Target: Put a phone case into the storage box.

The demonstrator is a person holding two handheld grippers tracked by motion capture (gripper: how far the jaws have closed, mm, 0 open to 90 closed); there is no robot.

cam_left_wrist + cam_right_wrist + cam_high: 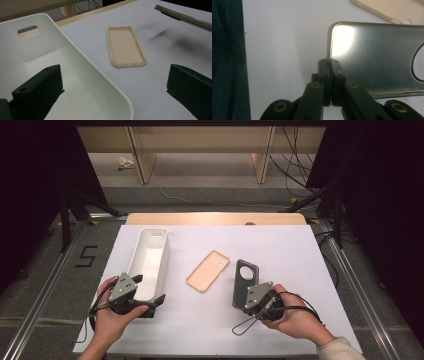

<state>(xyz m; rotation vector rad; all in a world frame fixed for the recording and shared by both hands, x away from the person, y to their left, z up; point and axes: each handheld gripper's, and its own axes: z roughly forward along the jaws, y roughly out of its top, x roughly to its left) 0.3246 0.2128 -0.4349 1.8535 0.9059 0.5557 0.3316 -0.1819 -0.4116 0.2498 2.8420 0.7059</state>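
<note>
**A:** What is lying around the dark phone case (244,282)?

**B:** In the high view it sits right of centre in the lower half of the frame, raised on its long edge off the white sheet that covers the desk (300,265). Just to its left lies a beige phone case (208,270), flat and hollow side up, apart from it. Farther left stands a long white bin (149,262) with rounded corners and a handle slot in its far end wall.

**A:** Does anything block the dark case?

**B:** Between it and the beige case there is bare sheet. The right hand-held gripper (248,304) hides its lower corner in the high view.

**A:** How does that gripper stand?

**B:** In the right gripper view its jaws are pressed together on the rim of the dark case (377,57) at one corner. The case looks smooth and glossy grey, with a round camera hole near the right edge of that frame.

**A:** And the left hand-held gripper (148,306)?

**B:** It is at the lower left, at the near end of the bin. In the left gripper view its jaws are spread wide with nothing between the pads; one jaw is inside the bin (75,75), the other over the sheet outside it. The beige case (126,47) lies beyond, matte, with small camera holes.
</note>
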